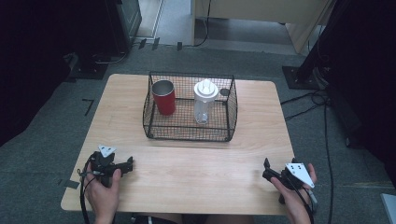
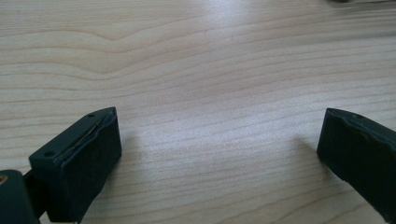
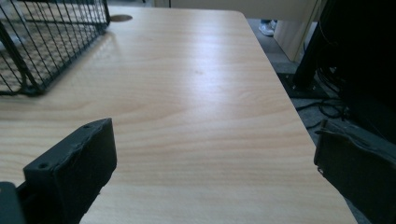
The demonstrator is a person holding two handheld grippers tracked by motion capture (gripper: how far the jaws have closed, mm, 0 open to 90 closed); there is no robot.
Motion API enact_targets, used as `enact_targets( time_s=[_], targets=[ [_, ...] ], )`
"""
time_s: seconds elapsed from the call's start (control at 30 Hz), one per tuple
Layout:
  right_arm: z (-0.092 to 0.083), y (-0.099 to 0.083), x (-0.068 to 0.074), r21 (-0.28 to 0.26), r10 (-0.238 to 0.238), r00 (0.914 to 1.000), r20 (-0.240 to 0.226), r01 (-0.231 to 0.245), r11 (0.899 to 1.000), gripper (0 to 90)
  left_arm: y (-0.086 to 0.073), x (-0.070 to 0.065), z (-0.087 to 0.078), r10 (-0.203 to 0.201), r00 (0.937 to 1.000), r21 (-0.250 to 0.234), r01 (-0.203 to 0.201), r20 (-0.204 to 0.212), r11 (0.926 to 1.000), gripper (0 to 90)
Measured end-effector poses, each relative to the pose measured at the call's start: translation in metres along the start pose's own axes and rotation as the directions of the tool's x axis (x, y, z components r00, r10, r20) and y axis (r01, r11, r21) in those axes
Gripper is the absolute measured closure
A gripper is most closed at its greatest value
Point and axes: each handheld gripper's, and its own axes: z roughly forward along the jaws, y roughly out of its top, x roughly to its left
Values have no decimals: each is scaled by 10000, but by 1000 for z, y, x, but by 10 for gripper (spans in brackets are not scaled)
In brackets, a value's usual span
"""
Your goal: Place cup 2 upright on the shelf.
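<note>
High view: my left tongs (image 1: 125,164) and right tongs (image 1: 267,169) rest released, red cup (image 1: 164,96) and clear bottle (image 1: 204,100) upright in the wire basket (image 1: 187,132) ahead.

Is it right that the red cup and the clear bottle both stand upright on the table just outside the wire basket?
Not quite. The high view shows the red cup and the clear bottle both standing upright inside the wire basket, not on the table outside it.

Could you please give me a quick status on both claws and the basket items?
Left claw open, right claw open, both empty. Red cup and white bottle upright in wire basket. Nothing in the way.
</note>
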Motion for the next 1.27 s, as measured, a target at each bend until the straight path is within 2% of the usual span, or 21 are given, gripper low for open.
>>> enact_targets(
  time_s=[0.13, 0.2, 0.27, 0.33, 0.43, 0.6, 0.67, 0.77, 0.83, 0.87, 1.07, 1.27],
  targets=[
    [-2, -1, -7, 156, 109, 9999, 81, -110, 9998, 0, 0, 0, 0, 4, 10000, -4, -4, 9, 10000, 5],
    [-2, -1, -9, 510, 173, 9998, -35, -171, 9986, 0, 0, 0, 0, 23, 10000, -2, -23, 14, 10000, 5],
    [-1, -1, -11, 994, 37, 9999, -122, -24, 9950, 0, 0, 0, 0, 24, 10000, -5, -24, 16, 10000, 5],
    [0, -2, -12, 1533, -344, 9994, -101, 356, 9875, 0, 0, 0, 0, 24, 10000, -4, -24, 15, 10000, 4],
    [0, -3, -15, 1855, -576, 9983, -128, 589, 9809, 0, 0, 0, 0, 30, 10000, 0, -30, 16, 10000, 4],
    [0, -5, -19, 2697, -911, 9940, -599, 1040, 9573, 38, 0, 0, 0, 29, 10000, -1, -29, 18, 10000, 5],
    [0, -7, -20, 3080, -1199, 9909, -616, 1331, 9420, 39, 0, 0, 0, 33, 10000, 1, -33, 19, 10000, 4],
    [-1, -8, -24, 3159, -1068, 9903, -893, 1298, 9399, 40, 0, 0, 0, 48, 10000, 0, -48, 30, 10000, 4],
    [-1, -8, -27, 3324, -765, 9875, -1379, 1189, 9356, 41, 0, 0, 0, 53, 10000, -1, -53, 35, 10000, 5],
    [0, -8, -30, 3538, -404, 9850, -1676, 983, 9302, 31, 0, 0, 0, 54, 10000, -1, -54, 39, 10000, 5],
    [0, -8, -30, 3563, -221, 9926, -1193, 636, 9322, 33, 0, 0, 0, 55, 10000, -2, -55, 45, 10000, 5],
    [-1, -9, -30, 3568, -224, 9929, -1165, 629, 9321, 33, 0, 0, 0, 56, 10000, -3, -56, 45, 10000, 4]
  ],
)
